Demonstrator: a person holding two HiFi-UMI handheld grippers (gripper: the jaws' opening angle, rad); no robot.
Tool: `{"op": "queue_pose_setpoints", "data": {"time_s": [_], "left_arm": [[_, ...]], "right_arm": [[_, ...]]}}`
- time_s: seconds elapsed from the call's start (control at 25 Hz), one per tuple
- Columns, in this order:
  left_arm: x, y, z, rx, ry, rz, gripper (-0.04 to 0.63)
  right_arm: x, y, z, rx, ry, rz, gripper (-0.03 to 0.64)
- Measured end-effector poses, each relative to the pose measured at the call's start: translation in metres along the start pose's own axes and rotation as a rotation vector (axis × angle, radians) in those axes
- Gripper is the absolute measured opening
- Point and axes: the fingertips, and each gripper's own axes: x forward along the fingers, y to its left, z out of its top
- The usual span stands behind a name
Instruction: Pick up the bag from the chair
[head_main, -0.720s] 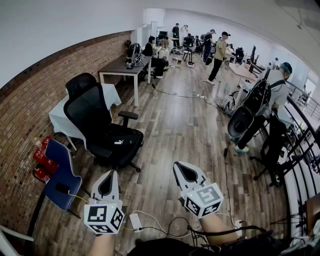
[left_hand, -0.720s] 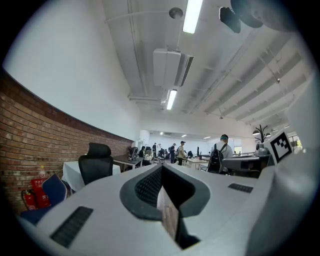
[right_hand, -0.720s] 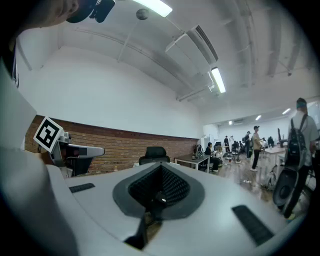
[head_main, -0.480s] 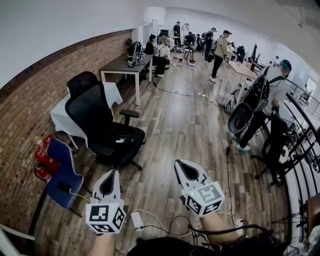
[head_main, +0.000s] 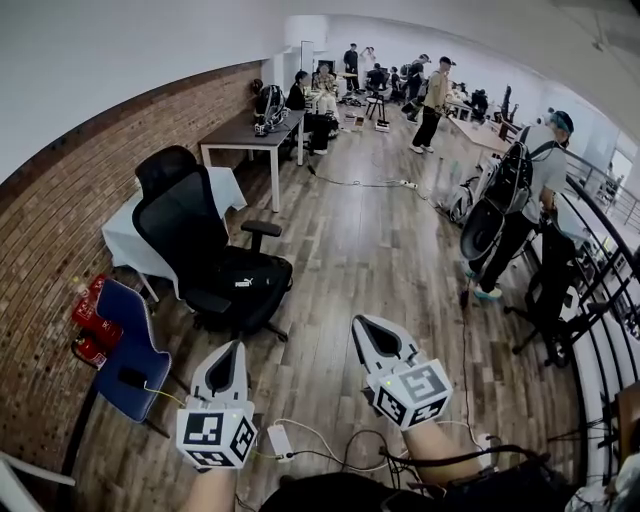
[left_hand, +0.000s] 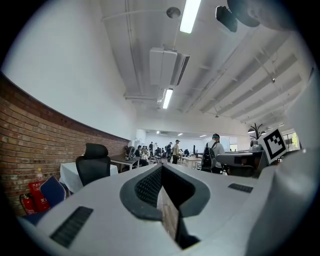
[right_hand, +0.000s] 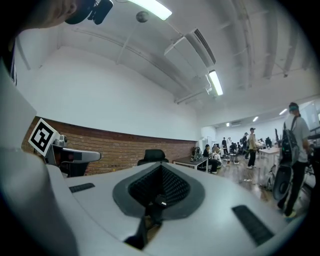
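A black bag (head_main: 243, 284) with a small white logo lies on the seat of a black high-backed office chair (head_main: 185, 225), left of centre in the head view. My left gripper (head_main: 234, 349) is low in that view, on the near side of the chair and well short of the bag. Its jaws are shut with nothing between them, and they meet along one seam in the left gripper view (left_hand: 161, 169). My right gripper (head_main: 359, 323) is to the right over bare floor, also shut and empty (right_hand: 160, 168). The chair (left_hand: 95, 165) shows small and far in both gripper views (right_hand: 152, 156).
A blue chair (head_main: 126, 350) and red items (head_main: 88, 318) stand by the brick wall at left. Behind the office chair is a white-clothed table (head_main: 122, 238) and a dark desk (head_main: 250, 130). Cables and a power strip (head_main: 274, 441) lie at my feet. A person with a backpack (head_main: 520, 195) stands by the railing (head_main: 600, 270).
The view has crept slightly toward the chair, and both grippers sit a touch further right. The person with the backpack has stepped further off. Both grippers stay shut.
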Motion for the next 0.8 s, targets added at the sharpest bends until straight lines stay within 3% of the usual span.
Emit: {"op": "queue_pose_setpoints", "data": {"time_s": [0.8], "left_arm": [[-0.007, 0.056, -0.012, -0.017, 0.010, -0.072, 0.009]], "right_arm": [[0.028, 0.056, -0.011, -0.051, 0.020, -0.014, 0.017]]}}
